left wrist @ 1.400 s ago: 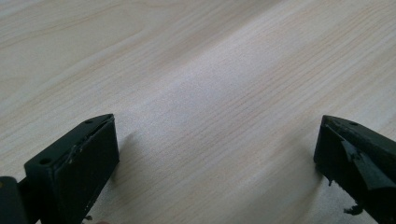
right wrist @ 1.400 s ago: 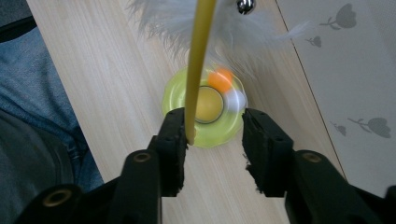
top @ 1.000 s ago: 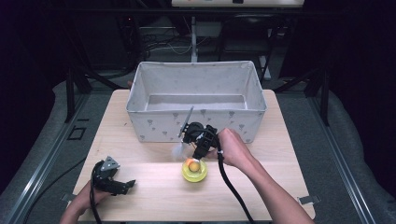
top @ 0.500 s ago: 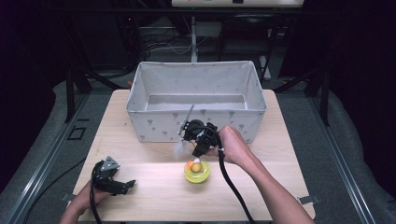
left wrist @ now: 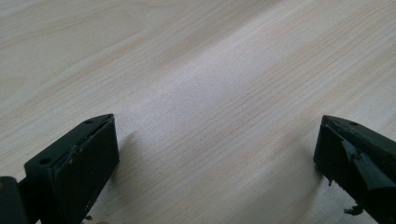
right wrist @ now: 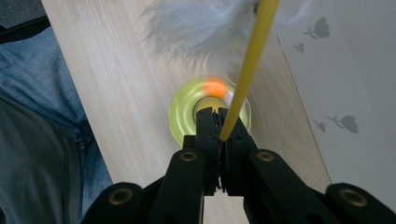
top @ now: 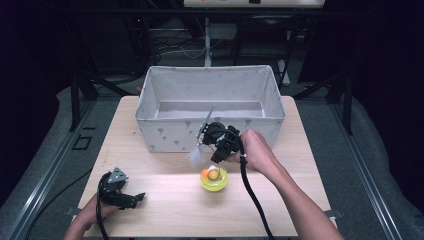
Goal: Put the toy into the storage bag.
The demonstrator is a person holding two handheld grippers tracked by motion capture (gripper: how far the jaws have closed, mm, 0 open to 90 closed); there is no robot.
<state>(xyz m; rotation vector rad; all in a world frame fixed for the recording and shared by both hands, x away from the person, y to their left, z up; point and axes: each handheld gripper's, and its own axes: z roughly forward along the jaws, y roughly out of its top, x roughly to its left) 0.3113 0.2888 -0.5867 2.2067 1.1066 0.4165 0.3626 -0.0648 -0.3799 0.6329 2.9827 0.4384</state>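
While dark floor and black metal frames surround it, the pale wood-grain desk (top: 150,125) carries a white fabric bin (top: 165,137) printed with small grey motifs. Just in front of the bin sits a round, glossy yellow disc base (top: 214,181) with an orange ball (right wrist: 215,87). The right gripper (right wrist: 219,126) is clenched on a thin yellow wand (right wrist: 252,60) tipped with fluffy white feathers (right wrist: 201,28), directly above the base. The left gripper (top: 131,198) rests released on bare desk, well apart.
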